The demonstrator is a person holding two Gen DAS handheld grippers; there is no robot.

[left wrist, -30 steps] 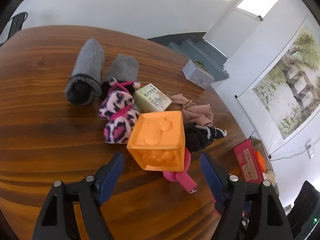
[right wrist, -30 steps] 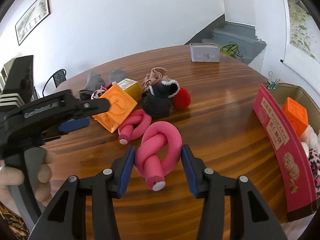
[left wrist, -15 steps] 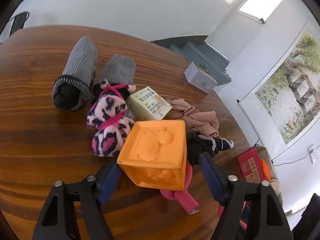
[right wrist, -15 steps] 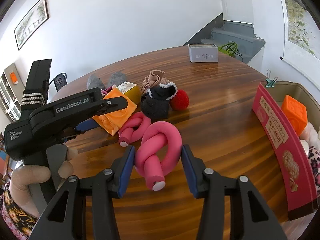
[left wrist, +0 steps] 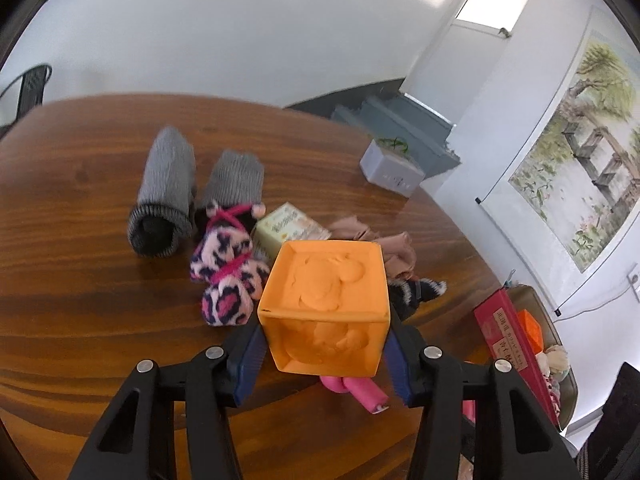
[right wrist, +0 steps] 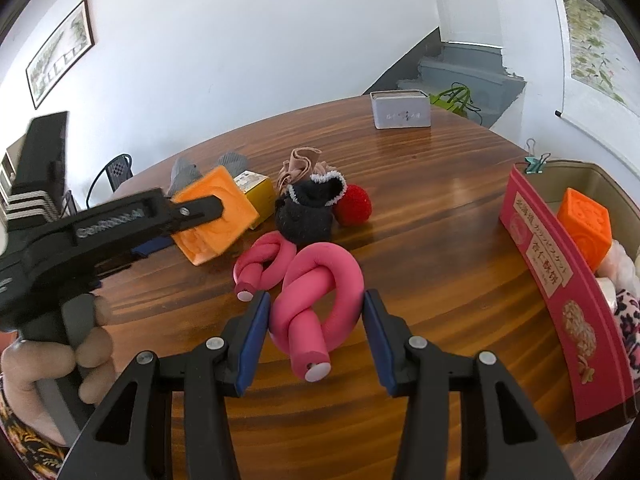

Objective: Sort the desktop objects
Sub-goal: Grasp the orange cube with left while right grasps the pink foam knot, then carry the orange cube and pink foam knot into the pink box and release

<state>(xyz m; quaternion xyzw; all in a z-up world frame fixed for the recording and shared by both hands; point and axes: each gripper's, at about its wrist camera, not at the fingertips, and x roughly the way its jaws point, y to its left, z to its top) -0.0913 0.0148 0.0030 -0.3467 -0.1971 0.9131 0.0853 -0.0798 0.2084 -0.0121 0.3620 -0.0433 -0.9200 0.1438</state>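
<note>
Since a second earlier, the left hand-held gripper (left wrist: 325, 356) had been closed in around the orange cube (left wrist: 326, 304), now clamped between its blue pads and tilted above the tabletop (left wrist: 80, 280). Embossed cartoon figures were seen on its soft faces. The knotted pink foam roller (right wrist: 316, 300) was grasped by the right hand-held gripper (right wrist: 314, 338).

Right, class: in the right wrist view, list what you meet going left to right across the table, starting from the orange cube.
orange cube → yellow box → black sock → red ball → grey box → red carton
</note>
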